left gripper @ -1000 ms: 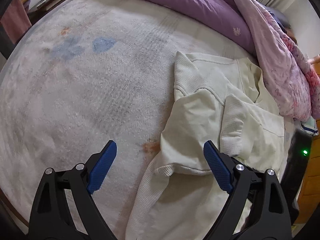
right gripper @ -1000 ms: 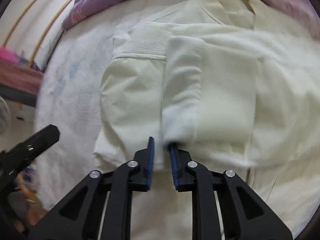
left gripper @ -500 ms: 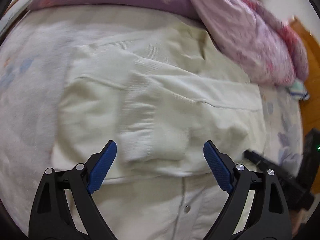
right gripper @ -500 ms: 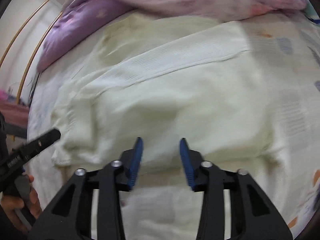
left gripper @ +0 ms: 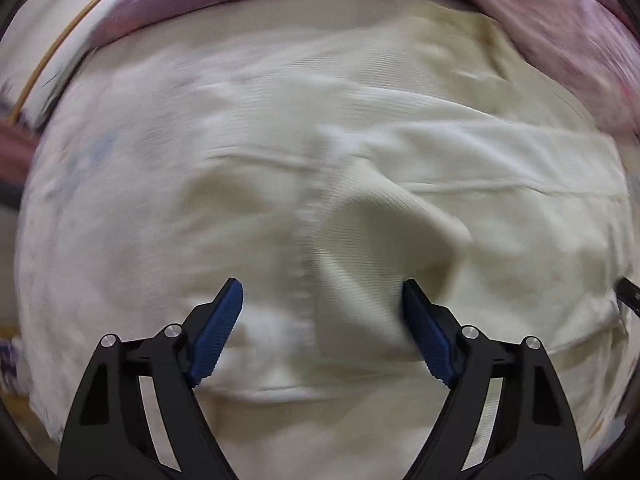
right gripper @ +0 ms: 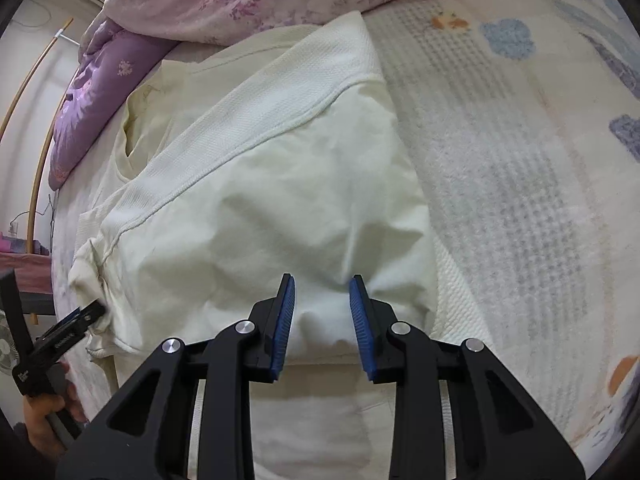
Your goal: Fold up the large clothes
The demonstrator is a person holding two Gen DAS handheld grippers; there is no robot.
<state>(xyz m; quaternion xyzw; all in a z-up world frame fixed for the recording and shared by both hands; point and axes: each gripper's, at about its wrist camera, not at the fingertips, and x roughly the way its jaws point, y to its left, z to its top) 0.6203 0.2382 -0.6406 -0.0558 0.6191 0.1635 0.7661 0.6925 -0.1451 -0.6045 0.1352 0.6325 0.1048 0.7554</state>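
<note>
A large cream garment point(left gripper: 304, 168) lies on the bed, sleeves folded across its body; it also shows in the right wrist view point(right gripper: 256, 184). My left gripper point(left gripper: 322, 308) is wide open, hovering over a raised sleeve fold point(left gripper: 384, 240), holding nothing; this view is blurred. My right gripper point(right gripper: 322, 300) is open with a narrower gap, low over the garment's right part near its side edge, empty. The left gripper's tip point(right gripper: 86, 316) shows at the garment's left edge in the right wrist view.
A purple and pink floral quilt point(right gripper: 224, 4) is bunched along the far side of the bed. The patterned white bedspread point(right gripper: 520, 184) lies bare to the right of the garment. A curved wooden rod point(right gripper: 36, 80) and the bed edge are at the left.
The right gripper let go of the sleeve cuff, opened and swung right over the garment's side. The left gripper swung from the bare bedspread to over the garment, staying wide open.
</note>
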